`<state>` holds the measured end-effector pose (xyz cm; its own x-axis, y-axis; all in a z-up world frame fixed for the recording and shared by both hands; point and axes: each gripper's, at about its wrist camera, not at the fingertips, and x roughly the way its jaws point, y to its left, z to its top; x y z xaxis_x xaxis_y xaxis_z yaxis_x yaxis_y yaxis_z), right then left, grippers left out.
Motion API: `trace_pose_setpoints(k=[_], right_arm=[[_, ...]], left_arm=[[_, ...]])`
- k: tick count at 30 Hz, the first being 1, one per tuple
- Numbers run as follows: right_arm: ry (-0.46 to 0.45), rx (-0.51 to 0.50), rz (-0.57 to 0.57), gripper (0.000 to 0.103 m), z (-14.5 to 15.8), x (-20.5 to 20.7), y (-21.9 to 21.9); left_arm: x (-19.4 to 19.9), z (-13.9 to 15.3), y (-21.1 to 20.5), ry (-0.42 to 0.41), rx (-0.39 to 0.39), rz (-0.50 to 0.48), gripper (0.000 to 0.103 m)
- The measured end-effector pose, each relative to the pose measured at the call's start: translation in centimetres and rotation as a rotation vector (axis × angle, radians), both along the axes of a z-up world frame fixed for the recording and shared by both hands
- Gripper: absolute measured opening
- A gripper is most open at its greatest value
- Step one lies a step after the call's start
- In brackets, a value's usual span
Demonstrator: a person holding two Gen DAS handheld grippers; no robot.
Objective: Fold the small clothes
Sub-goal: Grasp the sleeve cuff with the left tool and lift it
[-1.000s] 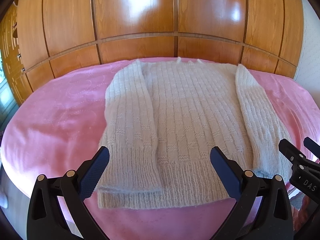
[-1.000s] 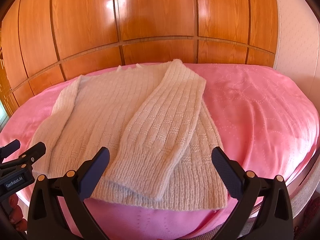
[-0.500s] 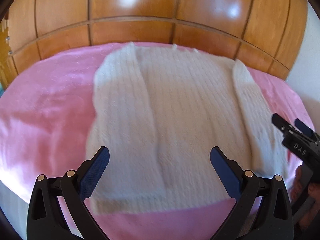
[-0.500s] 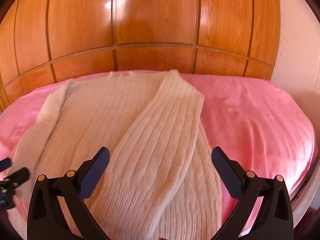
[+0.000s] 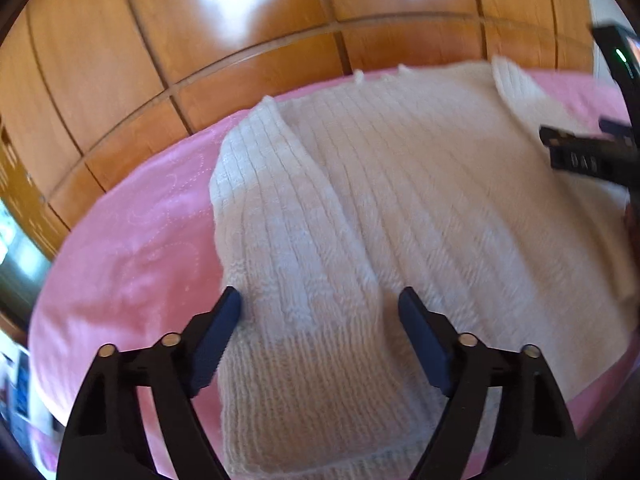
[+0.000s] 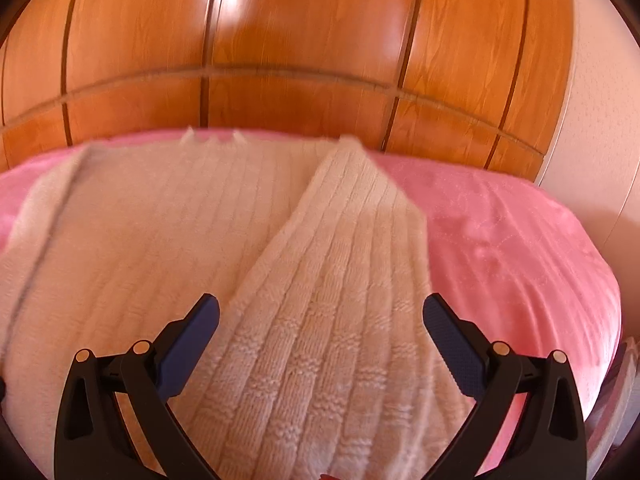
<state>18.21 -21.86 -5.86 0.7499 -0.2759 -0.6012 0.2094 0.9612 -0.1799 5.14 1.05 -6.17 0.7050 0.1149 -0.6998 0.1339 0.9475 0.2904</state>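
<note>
A cream ribbed knit sweater (image 5: 420,200) lies flat on a pink bedspread (image 5: 132,248), both sleeves folded in over the body. My left gripper (image 5: 320,312) is open, its jaws standing either side of the left sleeve (image 5: 296,280) near the cuff. My right gripper (image 6: 320,320) is open over the right sleeve (image 6: 340,280), close above the knit. The right gripper's body also shows at the right edge of the left wrist view (image 5: 584,156). Whether either gripper touches the cloth is unclear.
Glossy wooden wardrobe panels (image 6: 304,40) stand behind the bed. A pale wall (image 6: 600,120) is at the right. Bare pink bedspread (image 6: 520,248) lies right of the sweater, and the bed's edge falls away at the lower left (image 5: 40,400).
Both grippers have moved forward and down from the hem onto the sleeves. The left gripper's jaws stand narrower than before. The sweater has not moved.
</note>
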Motion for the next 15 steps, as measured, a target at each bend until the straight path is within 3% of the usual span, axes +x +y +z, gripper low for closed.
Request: trace_pose_setpoints(k=[2, 6, 7, 11, 15], right_arm=[[0.034, 0.007, -0.004, 0.101, -0.9, 0.5, -0.1], [0.020, 0.015, -0.002, 0.101, -1.2, 0.2, -0.4], [0.022, 0.017, -0.002, 0.101, -1.2, 0.3, -0.4], [0.024, 0.035, -0.001, 0.101, -1.4, 0.3, -0.7], [0.026, 0.050, -0.001, 0.101, -1.4, 0.3, -0.8]], left_arm=[[0.3, -0.4, 0.1, 0.001, 0.022, -0.006, 0.060], [0.5, -0.1, 0.4, 0.010, 0.019, -0.032, 0.026], [0.5, 0.3, 0.7, 0.009, 0.010, -0.033, 0.022], [1.0, 2.2, 2.3, 0.001, -0.079, -0.027, 0.017], [2.4, 4.8, 6.1, 0.008, -0.268, 0.019, 0.017]])
